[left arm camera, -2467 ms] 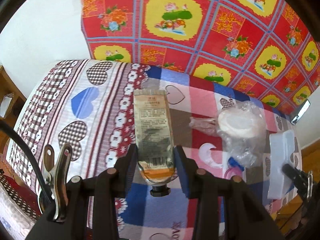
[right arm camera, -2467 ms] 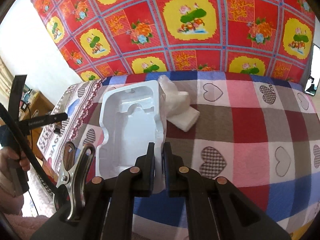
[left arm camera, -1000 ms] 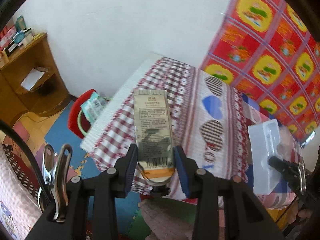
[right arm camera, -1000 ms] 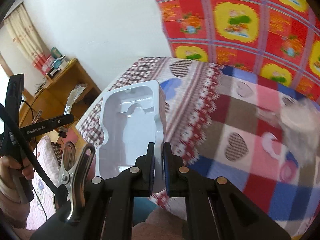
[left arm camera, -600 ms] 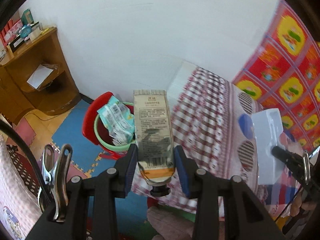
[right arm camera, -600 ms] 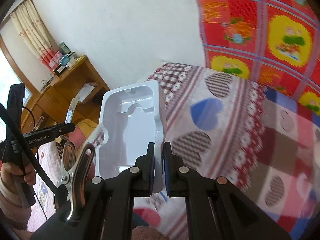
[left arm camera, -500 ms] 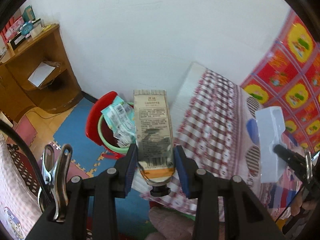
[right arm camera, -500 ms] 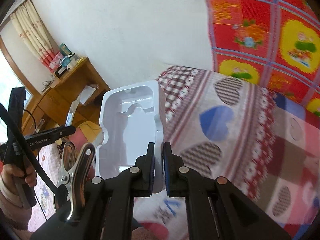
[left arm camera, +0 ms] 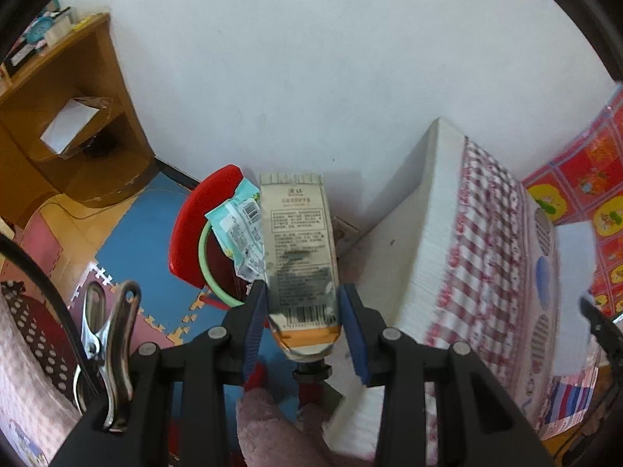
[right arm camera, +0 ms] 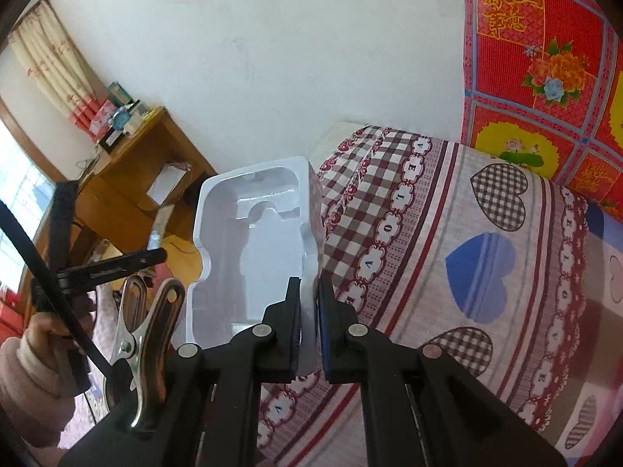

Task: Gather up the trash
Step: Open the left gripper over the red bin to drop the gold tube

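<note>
Over red bin (left arm camera: 187, 229), left gripper (left arm camera: 303, 307) grips tube (left arm camera: 300, 249), cap toward cam

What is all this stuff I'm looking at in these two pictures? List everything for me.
squeeze tube: one, beige with orange end and black cap, clamped in the left gripper above the bin
plastic tray: one, white, moulded, pinched by its edge in the right gripper
trash bin: one, red lid raised, green rim, on the floor beside the bed
wrapper: one, light blue-green, sticking out of the bin
bed cover: one, checked with hearts
wall cloth: one, red and yellow, floral
wooden shelf: one, brown, by the wall
floor mat: blue and pink pieces
left gripper: black, blue pads
right gripper: black
hand: one, pink sleeve
</note>
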`<state>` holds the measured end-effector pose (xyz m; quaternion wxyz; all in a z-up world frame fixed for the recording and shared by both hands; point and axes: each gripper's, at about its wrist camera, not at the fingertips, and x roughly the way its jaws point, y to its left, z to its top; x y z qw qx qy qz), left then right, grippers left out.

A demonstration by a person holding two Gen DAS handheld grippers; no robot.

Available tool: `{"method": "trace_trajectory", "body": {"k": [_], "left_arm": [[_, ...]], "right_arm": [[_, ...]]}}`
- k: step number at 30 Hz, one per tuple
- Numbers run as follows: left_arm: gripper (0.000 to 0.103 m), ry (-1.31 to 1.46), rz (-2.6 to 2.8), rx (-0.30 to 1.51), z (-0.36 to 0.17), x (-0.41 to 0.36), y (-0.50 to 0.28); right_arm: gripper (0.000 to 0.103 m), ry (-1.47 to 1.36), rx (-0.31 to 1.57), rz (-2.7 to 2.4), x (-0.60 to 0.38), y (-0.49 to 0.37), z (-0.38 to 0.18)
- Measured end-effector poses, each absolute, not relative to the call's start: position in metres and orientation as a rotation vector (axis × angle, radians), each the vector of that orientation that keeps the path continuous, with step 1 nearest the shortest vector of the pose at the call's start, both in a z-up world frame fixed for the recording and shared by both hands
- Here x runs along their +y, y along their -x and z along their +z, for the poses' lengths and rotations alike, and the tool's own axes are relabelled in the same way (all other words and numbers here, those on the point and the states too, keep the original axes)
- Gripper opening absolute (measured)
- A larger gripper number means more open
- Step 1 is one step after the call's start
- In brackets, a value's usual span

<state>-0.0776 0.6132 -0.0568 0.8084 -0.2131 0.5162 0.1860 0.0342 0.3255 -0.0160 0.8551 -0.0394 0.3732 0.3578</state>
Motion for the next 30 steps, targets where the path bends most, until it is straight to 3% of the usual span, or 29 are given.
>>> {"method": "trace_trajectory", "body": {"k": [15, 30], "left_arm": [[0.039, 0.301, 0.195, 1.206, -0.180, 0.669, 0.001], [0.039, 0.224, 0.068, 1.363, -0.344, 0.682, -0.035]], "right_arm": [[0.009, -0.088, 0.791, 0.501, 0.347, -0.056, -0.027], [0.009, -0.143, 0.827, 0.318, 0.363, -0.065, -0.052]]}}
